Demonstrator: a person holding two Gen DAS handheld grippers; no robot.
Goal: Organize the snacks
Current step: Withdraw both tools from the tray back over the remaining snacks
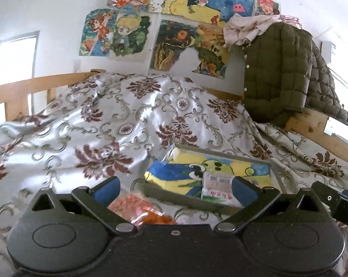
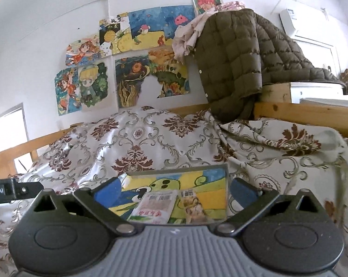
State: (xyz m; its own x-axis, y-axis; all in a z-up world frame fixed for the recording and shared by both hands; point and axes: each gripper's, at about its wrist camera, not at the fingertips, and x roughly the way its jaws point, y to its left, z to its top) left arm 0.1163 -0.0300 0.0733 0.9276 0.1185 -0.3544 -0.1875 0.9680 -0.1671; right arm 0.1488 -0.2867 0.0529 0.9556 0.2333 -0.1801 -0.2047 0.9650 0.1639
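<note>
My left gripper [image 1: 176, 190] jaws wide, empty, above orange-pink snack packet [image 1: 141, 210] on bedspread [image 1: 127, 120]. Lower squarely, pinch mid-packet, carry to painted tray [image 1: 276, 173] beside white packet [image 1: 218, 188]. Right gripper [image 2: 174, 190] jaws wide, empty.

1. The left gripper [image 1: 175, 190] fills the bottom of the frame, its blue-padded jaws spread wide with nothing between them.
2. Lower centre, an orange-pink snack bag [image 1: 139, 210] lies on the patterned bedspread [image 1: 104, 120].
3. Right of centre, a white snack packet [image 1: 218, 189] rests on the painted tray [image 1: 174, 173].
4. An olive jacket [image 1: 278, 69] hangs upper right.
</note>
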